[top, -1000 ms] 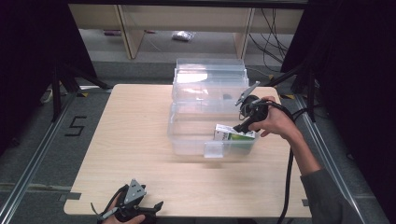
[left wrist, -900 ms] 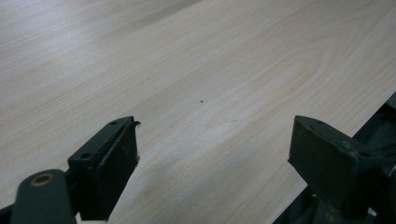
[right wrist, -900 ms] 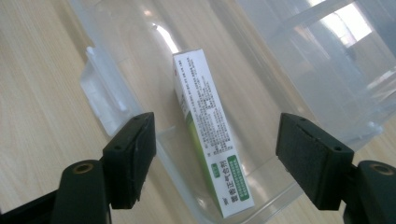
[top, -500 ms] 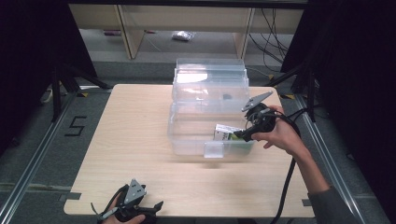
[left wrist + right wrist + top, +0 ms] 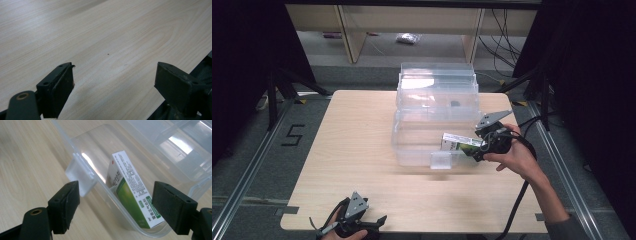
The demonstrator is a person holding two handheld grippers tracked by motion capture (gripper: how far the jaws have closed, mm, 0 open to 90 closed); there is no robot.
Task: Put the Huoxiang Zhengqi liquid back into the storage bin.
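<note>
High view, right gripper: we are holding it at the near right corner of the clear bin, jaws spread and gripping nothing; they have just been opening, and the carton is lying past them inside the bin, so we judge the drop as made.
High view, carton: the white and green medicine box is leaning inside the bin's near right corner, propped on the wall, apart from the pads.
High view, bin and lid: the bin is standing toward the far right of the table, its lid tipped up behind it, which is keeping the mouth free for loading.
High view, left gripper: we are resting it at the table's near edge, toward the left corner, out of the working hand's way.
Left gripper view, jaws: we are keeping them wide apart over bare wood, grasping nothing.
Right gripper view, carton: it is standing tilted against the bin's clear wall, beyond and between the two pads, touching neither.
Right gripper view, latch tab: it is sticking out from the near wall beside the left pad, so pulling away likely calls for clearing it.
</note>
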